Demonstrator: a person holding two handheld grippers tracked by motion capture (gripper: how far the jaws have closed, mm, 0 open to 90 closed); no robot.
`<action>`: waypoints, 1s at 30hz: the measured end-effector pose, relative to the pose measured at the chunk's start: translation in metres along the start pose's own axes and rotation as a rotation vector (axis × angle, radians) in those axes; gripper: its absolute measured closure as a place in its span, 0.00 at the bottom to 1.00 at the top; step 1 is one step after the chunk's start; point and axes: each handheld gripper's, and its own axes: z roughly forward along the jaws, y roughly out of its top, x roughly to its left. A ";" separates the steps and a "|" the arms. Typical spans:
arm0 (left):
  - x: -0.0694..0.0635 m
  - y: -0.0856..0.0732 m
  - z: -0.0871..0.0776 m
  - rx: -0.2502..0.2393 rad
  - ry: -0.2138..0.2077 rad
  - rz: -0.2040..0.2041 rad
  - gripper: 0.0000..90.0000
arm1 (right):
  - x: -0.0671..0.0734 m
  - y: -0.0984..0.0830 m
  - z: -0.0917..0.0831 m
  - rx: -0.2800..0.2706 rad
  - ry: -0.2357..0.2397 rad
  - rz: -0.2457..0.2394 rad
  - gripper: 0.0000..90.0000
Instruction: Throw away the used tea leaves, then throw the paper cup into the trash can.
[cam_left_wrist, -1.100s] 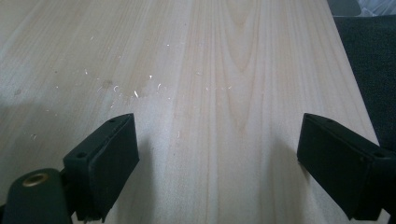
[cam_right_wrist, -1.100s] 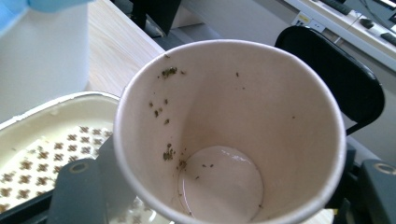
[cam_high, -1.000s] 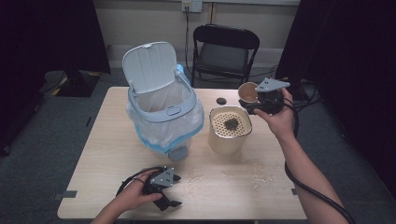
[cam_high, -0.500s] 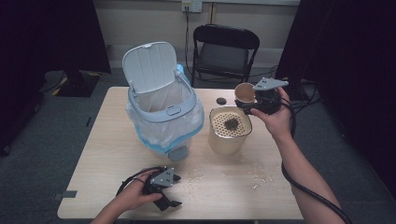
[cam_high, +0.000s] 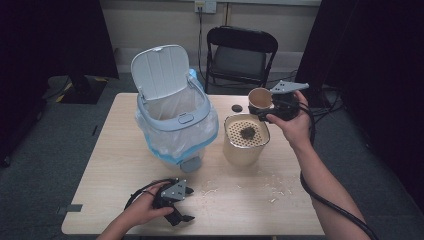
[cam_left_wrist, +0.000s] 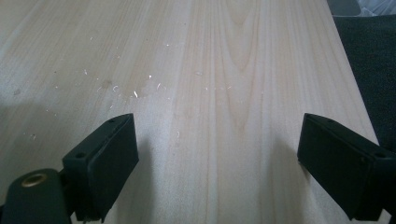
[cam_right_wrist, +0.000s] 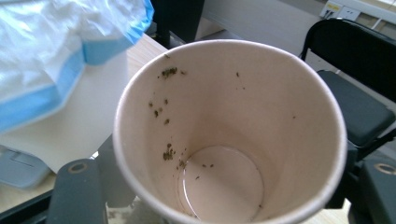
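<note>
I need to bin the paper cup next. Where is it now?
In the high view the paper cup sits in the right gripper at the table's far right, just behind the beige strainer pot, right of the lined bin.

Staged recording room, lab-like: black curtains (cam_high: 380, 75) both sides, bare beige wall with socket (cam_high: 205, 6), grey carpet floor (cam_high: 55, 145), lone folding chair (cam_high: 241, 55) behind plain wooden bench (cam_high: 125, 150).

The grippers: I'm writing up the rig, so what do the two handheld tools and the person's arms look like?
Both are black. The left gripper and right gripper each carry a grey three-cornered plate on top and trail a black cable. The left gripper's jaws end in blocky black pads with small screw holes. The forearms are bare, with no sleeves in view.
</note>
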 end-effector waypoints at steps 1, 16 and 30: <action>0.000 0.000 0.000 0.000 -0.001 0.001 0.13 | 0.001 0.001 0.000 0.002 0.000 -0.005 0.30; -0.001 0.001 0.000 0.005 -0.004 -0.001 0.11 | 0.011 0.023 0.004 0.032 0.061 0.019 0.29; -0.001 0.001 0.000 0.006 -0.005 -0.002 0.11 | 0.021 0.050 0.007 0.028 0.099 0.027 0.29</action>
